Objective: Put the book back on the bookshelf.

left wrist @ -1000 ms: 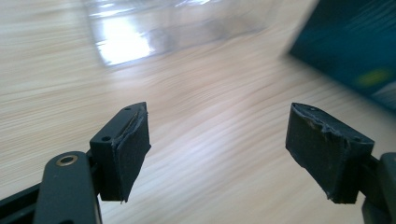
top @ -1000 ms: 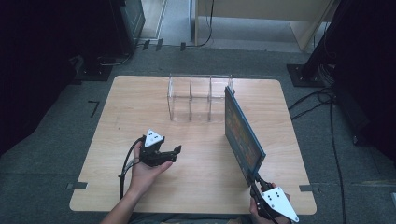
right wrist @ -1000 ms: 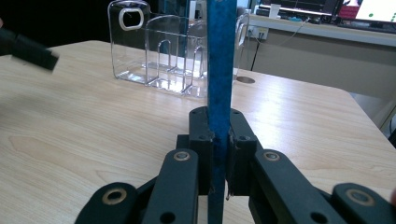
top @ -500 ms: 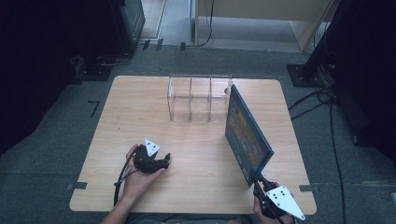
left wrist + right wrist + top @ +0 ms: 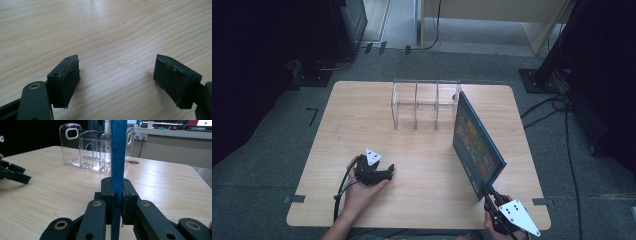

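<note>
The wooden table point(image 5: 427, 150) spreads in front of you, and your forearms come in over its near edge. At its far middle stands a clear acrylic rack point(image 5: 424, 105) with upright dividers, nothing in its slots.

The blue book point(image 5: 476, 142) is next in size. You hold it upright on edge, raised off the table on your right side, its colourful cover turned toward the middle of the table. Its far top corner reaches up beside the right end of the rack; whether it touches there cannot be told. Its near lower corner sits in your right gripper point(image 5: 488, 194).

Your right hand point(image 5: 502, 225) is low at the near right corner of the table, with the gripper pointing away from you and up toward the rack. In the right gripper view the two black jaws stand close together, pads pressed flat against both faces of the thin blue board.

Your left hand point(image 5: 362, 187) rests palm up on the table, left of centre, well apart from the book. The left gripper point(image 5: 388, 172) lies in it, pointing right, and the left gripper view shows its jaws spread wide over bare wood, with nothing between them.
</note>
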Available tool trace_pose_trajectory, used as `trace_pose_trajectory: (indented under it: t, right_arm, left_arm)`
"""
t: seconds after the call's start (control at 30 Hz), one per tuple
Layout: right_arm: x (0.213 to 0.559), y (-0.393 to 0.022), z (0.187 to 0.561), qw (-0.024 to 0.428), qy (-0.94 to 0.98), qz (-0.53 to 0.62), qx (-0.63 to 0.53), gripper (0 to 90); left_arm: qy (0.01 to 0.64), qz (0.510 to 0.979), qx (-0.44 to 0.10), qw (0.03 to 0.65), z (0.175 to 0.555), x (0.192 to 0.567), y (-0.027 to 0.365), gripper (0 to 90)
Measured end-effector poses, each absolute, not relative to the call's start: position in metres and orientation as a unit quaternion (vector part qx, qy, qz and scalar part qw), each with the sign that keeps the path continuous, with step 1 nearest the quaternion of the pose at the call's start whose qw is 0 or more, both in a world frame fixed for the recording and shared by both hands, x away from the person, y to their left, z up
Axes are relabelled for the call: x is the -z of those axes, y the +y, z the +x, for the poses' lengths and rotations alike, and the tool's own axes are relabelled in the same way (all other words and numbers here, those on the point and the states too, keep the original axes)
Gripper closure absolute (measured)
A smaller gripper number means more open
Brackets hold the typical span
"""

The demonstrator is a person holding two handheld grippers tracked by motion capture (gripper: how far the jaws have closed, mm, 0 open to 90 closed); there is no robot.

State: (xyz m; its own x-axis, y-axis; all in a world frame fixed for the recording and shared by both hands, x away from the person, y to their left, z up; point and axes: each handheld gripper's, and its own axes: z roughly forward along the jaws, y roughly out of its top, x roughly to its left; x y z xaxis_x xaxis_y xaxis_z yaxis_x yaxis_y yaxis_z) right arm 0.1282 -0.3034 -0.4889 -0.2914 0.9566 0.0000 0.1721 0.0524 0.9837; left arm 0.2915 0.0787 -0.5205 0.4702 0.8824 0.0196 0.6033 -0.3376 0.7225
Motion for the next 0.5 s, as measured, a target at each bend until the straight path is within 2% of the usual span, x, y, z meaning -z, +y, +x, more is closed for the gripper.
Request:
trace_pose_trajectory:
  t: [0.5]
  right_arm:
    - [0.4893, -0.3070, 0.1293, 0.372, 0.609, 0.465, -0.525, 82.3]
  left_arm:
    - [0.470, 0.791, -0.207, 0.333, 0.2920, 0.5206, 0.0792, 21.4]
